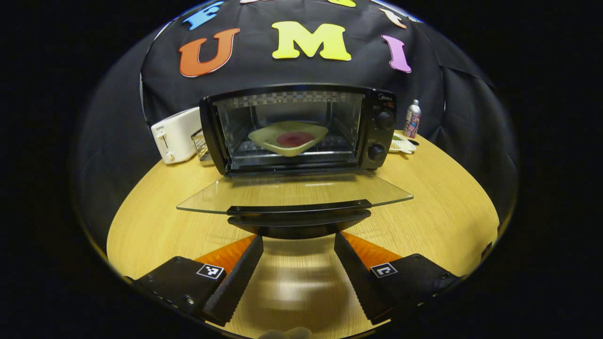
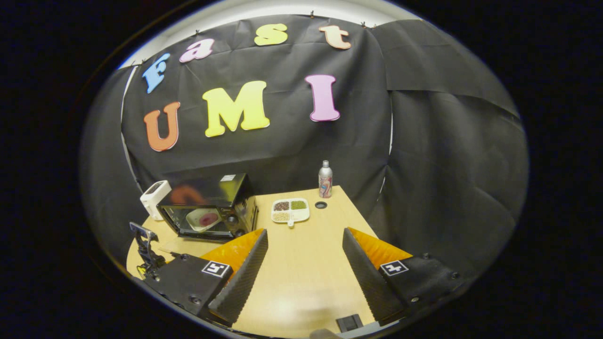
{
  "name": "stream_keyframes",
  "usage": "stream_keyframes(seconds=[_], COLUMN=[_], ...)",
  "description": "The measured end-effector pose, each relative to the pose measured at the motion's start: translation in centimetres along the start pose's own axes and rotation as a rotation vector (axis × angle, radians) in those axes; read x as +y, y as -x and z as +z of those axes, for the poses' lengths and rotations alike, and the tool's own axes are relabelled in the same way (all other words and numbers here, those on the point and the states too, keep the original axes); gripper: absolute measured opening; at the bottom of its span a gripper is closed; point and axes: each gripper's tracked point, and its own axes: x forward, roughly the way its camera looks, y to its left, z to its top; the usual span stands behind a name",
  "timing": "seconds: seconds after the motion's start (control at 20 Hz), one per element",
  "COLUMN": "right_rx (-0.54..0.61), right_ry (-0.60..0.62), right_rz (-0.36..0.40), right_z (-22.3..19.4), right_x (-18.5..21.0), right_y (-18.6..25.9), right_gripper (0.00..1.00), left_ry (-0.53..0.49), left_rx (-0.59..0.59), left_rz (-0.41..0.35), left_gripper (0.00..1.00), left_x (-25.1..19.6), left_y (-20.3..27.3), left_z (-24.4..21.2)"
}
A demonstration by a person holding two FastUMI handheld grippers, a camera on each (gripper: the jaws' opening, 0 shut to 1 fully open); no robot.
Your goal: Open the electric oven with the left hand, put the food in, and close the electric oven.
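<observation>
Left gripper view: electric oven (image 1: 301, 129) at frame centre on the wooden table (image 1: 438, 197), its glass door (image 1: 294, 190) dropped flat open, door handle (image 1: 299, 217) just above the left gripper (image 1: 298, 252), whose fingers are spread wide, gripping nothing. Plate of food (image 1: 288, 138) sits on the rack inside. White toaster (image 1: 175, 134) left of oven, bottle (image 1: 412, 118) right. Right gripper view: right gripper (image 2: 305, 256) bottom centre, wide open, empty; divided snack tray (image 2: 290, 210) mid-frame.
</observation>
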Motion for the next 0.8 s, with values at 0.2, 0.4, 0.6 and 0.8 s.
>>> stream_keyframes(seconds=[0.2, 0.4, 0.6, 0.8], right_rx=[-0.023, -0.024, -0.031, -0.035], right_ry=[-0.018, -0.046, -0.047, -0.036], right_rz=[-0.013, -0.026, -0.050, -0.047], right_z=[-0.2, -0.8, -1.0, -0.6], right_x=[-0.3, -0.9, -1.6, -1.1], right_y=[0.5, 0.8, 1.4, 1.8], right_gripper=[1.00, 1.00, 1.00, 0.96], left_ry=[-0.023, -0.075, -0.068, -0.063], left_rx=[-0.073, -0.131, -0.158, -0.158], left_rz=[-0.007, -0.010, -0.024, -0.033], left_gripper=[0.97, 0.97, 0.97, 0.97], left_x=[0.2, 0.4, -0.1, -0.1], left_y=[0.0, -1.4, -1.3, -0.5], left_z=[5.0, 9.0, 10.3, 10.1])
